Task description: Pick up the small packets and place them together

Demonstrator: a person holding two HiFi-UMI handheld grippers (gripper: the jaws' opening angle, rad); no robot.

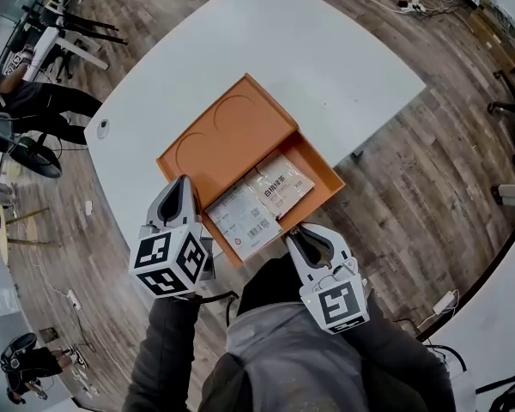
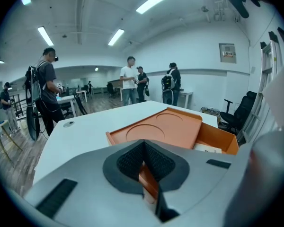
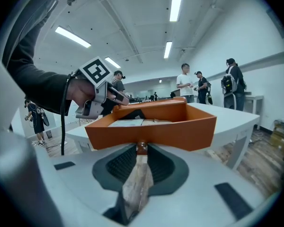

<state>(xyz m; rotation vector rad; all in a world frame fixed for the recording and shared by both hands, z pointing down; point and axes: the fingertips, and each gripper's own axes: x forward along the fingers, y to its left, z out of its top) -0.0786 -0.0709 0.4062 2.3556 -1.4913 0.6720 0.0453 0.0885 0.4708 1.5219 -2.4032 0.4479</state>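
An orange tray (image 1: 232,136) lies on the white table (image 1: 326,50). Two flat white packets (image 1: 245,221) (image 1: 281,185) lie side by side in its deep near compartment. My left gripper (image 1: 183,183) hovers over the tray's near left rim with its pads together and nothing between them. In the left gripper view the tray rim (image 2: 149,178) shows through the gap behind the left gripper's (image 2: 143,145) tips. My right gripper (image 1: 293,232) sits just off the tray's near edge. It is shut on a small brownish packet (image 3: 138,183), held edge-on at the right gripper's (image 3: 142,148) tips, facing the tray wall (image 3: 151,131).
The tray's far half is a raised flat part with two round recesses (image 2: 165,126). The table edge runs close behind the tray on my side, above wooden floor (image 1: 412,161). Several people stand beyond the table (image 2: 130,79), and an office chair (image 2: 241,112) stands at the right.
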